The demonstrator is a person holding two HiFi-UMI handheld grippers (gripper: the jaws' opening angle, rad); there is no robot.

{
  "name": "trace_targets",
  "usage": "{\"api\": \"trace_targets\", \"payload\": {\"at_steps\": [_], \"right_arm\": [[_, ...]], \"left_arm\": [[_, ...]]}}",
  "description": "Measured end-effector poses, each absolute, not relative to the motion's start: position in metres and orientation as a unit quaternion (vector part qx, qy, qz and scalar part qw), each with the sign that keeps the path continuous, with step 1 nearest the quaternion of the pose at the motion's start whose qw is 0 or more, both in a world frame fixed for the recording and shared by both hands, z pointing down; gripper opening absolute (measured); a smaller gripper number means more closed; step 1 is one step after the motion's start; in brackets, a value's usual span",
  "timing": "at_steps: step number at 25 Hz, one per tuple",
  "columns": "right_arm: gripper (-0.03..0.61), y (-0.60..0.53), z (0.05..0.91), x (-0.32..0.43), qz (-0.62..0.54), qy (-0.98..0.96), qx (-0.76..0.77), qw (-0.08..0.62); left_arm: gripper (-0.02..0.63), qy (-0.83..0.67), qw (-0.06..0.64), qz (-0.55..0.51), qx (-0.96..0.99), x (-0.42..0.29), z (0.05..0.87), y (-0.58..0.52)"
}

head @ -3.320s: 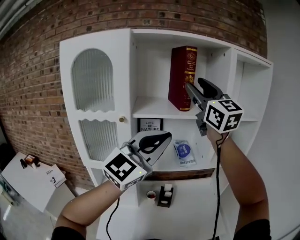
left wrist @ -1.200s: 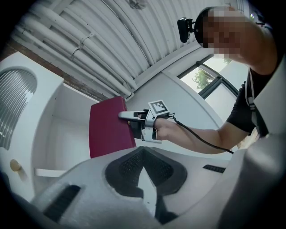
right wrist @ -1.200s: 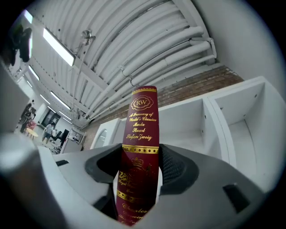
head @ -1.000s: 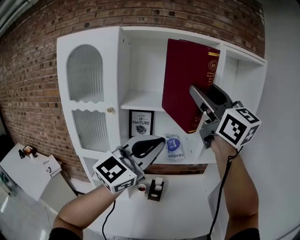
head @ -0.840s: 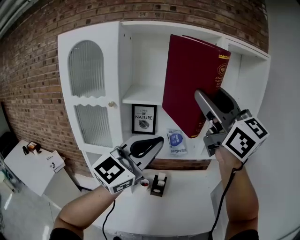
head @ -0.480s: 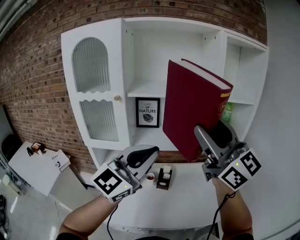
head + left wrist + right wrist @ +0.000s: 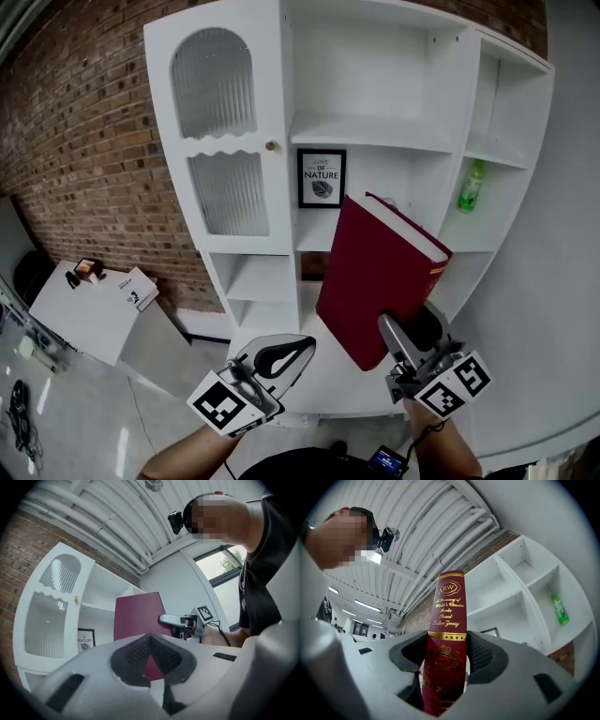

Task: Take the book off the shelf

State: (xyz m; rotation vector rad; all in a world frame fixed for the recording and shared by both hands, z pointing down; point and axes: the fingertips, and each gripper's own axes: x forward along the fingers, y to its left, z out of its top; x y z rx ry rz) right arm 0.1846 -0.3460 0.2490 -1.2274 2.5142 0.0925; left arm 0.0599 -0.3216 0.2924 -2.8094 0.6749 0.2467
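Well clear of the shelf (image 7: pixel 375 145), the book (image 7: pixel 380 281) is clamped by its spine in the right gripper (image 7: pixel 405 330) jaws, left gripper (image 7: pixel 302 345) jaws together, empty; removal looks done, next a steady set-down.

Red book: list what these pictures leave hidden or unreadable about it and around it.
- Head view: red book lower edge partly hidden behind right hand-held gripper.
- Right gripper view: lowest spine lettering blurred and cut off between the jaws.
- Left gripper view: book's lower part hidden behind left hand-held gripper.
- Head view: green bottle label too small; ribbed cabinet door hides what is behind it.
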Motion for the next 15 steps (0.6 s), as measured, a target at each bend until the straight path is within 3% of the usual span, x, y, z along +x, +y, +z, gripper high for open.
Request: {"api": "trace_targets", "payload": {"at_steps": [15], "right_arm": [[0.242,-0.224,0.325,0.087,0.003,0.876,-0.469,0.114]], "left_arm": [[0.005,0.208,0.009,0.116,-0.971,-0.027,0.352,-0.227]]}}
